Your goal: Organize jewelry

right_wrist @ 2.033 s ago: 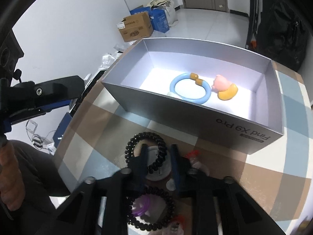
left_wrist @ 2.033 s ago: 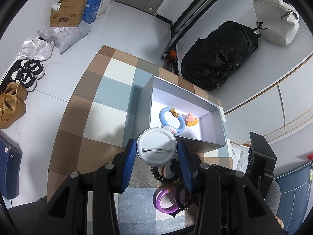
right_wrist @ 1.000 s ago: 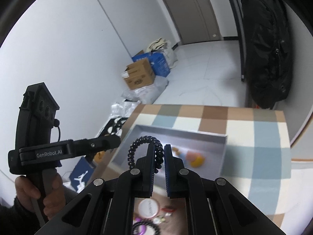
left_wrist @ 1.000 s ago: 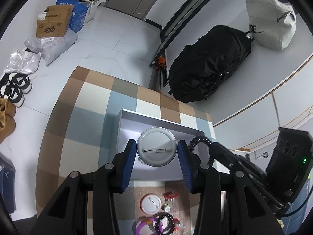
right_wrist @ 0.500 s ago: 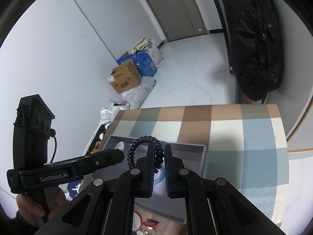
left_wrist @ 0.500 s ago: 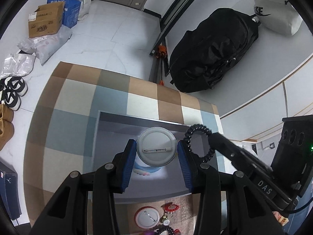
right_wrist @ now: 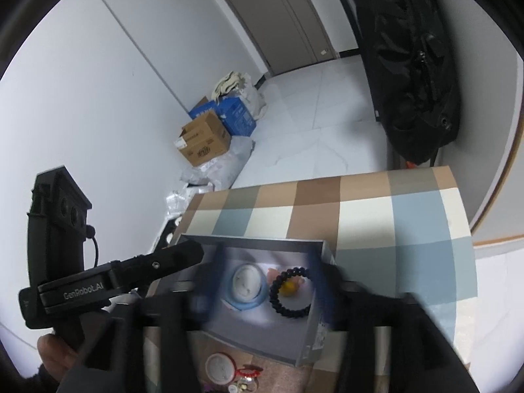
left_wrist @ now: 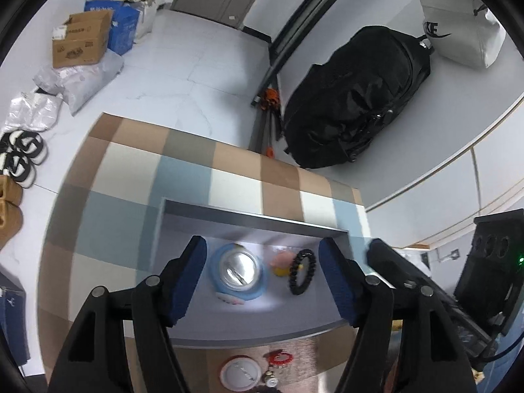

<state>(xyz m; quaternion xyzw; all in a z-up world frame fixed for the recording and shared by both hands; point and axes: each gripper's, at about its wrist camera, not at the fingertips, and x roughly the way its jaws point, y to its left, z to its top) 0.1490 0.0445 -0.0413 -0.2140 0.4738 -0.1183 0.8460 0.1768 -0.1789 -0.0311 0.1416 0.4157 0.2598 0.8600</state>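
Black beaded bracelet (left_wrist: 302, 271) (coiled, glossy)

checkered table (left_wrist: 183, 177) carries a grey box (left_wrist: 249, 221), white badge (left_wrist: 238, 374), red trinket (left_wrist: 280, 357)

right gripper's fingers (right_wrist: 322, 281) motion-blurred, purple ring cut off

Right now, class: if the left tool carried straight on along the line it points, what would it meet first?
Most likely the round silver badge, lying on the blue ring inside the grey box. The left tool, open with nothing between its pads, points down into the box. Depth is hard to judge.
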